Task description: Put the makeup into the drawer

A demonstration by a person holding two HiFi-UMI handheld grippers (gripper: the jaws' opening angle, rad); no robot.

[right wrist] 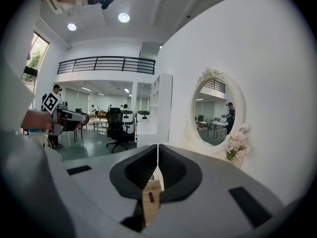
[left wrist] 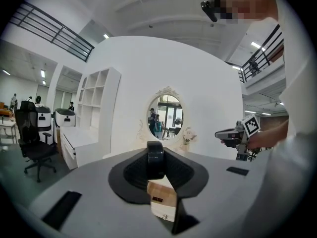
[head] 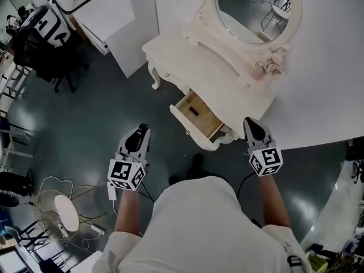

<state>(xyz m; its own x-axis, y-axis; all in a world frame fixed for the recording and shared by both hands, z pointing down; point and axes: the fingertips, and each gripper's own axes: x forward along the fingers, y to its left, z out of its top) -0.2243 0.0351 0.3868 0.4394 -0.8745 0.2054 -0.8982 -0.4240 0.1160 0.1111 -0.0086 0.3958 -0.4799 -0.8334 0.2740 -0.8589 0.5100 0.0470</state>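
We hold both forearms out ahead of us, well apart, with the grippers pointing forward and slightly down. Our left gripper (head: 141, 131) clamps a black round case (left wrist: 155, 160). Our right gripper (head: 251, 124) has its jaws pressed together.

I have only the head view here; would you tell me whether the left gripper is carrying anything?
Observer: Yes. In the left gripper view the left gripper is clamped on a black round makeup case, held on edge.
Operator: Thank you. Is the right gripper holding anything as well?
Observer: No. The right gripper view shows the right gripper with its jaws closed together and nothing between them.
Operator: What is the small thing at the mirror's frame? It is unclear to me.
Observer: It is a small bunch of pink flowers at the lower edge of the mirror.
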